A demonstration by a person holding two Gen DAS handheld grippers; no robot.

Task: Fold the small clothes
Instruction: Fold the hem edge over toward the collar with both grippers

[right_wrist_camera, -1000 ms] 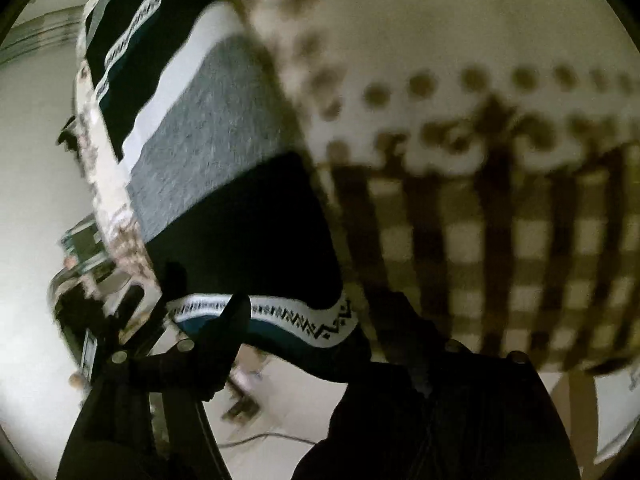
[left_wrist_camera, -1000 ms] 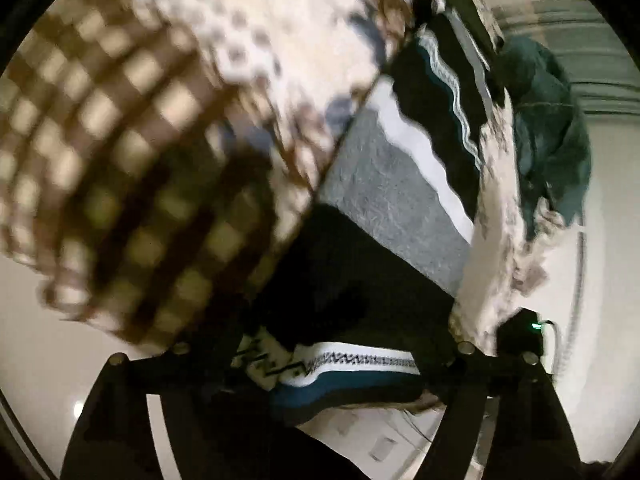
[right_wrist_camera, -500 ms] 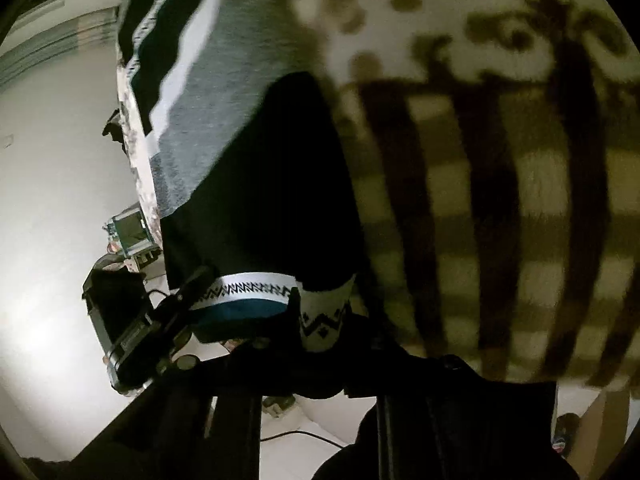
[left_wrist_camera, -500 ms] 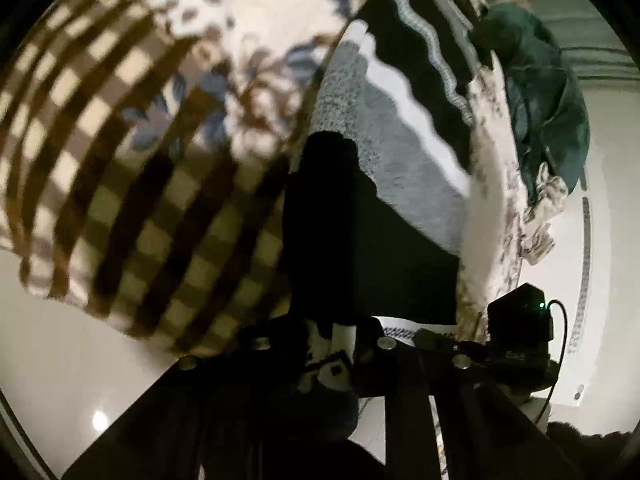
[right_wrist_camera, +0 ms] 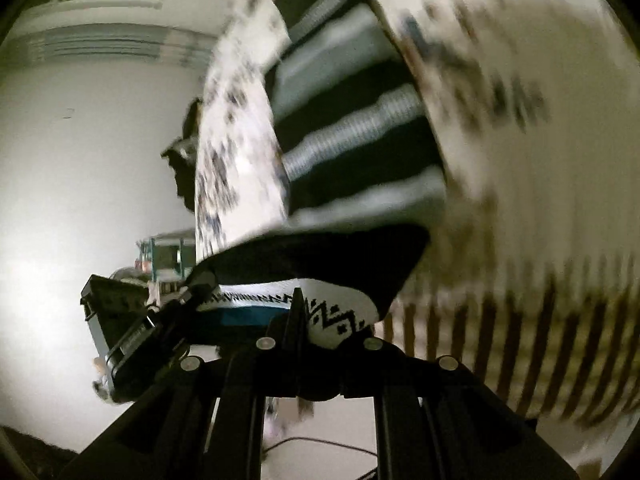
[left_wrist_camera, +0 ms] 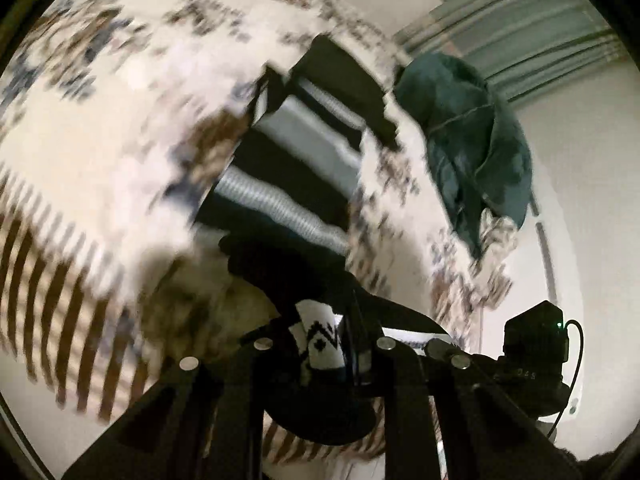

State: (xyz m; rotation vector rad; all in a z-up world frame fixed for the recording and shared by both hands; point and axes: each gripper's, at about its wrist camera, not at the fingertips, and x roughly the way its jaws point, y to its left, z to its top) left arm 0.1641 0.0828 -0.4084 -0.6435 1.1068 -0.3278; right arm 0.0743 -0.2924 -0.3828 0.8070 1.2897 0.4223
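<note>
A striped knit sweater (left_wrist_camera: 296, 168) in black, grey and white lies on a patterned blanket (left_wrist_camera: 100, 140). My left gripper (left_wrist_camera: 320, 344) is shut on the sweater's white patterned hem (left_wrist_camera: 316, 332) at one corner. My right gripper (right_wrist_camera: 320, 340) is shut on the hem (right_wrist_camera: 340, 312) at the other corner. Both hold the hem lifted off the blanket, folded up over the black lower part. The sweater's body (right_wrist_camera: 352, 128) stretches away from me in the right wrist view. Both views are motion blurred.
A dark teal garment (left_wrist_camera: 472, 136) lies heaped at the blanket's far right edge. The right gripper's body (left_wrist_camera: 536, 344) shows in the left view, the left gripper's body (right_wrist_camera: 132, 320) in the right view. White floor (right_wrist_camera: 80, 160) surrounds the blanket.
Both grippers went from open around the hem to shut on it. They have lifted the hem and carried it forward over the sweater, so less of the black lower part shows.
</note>
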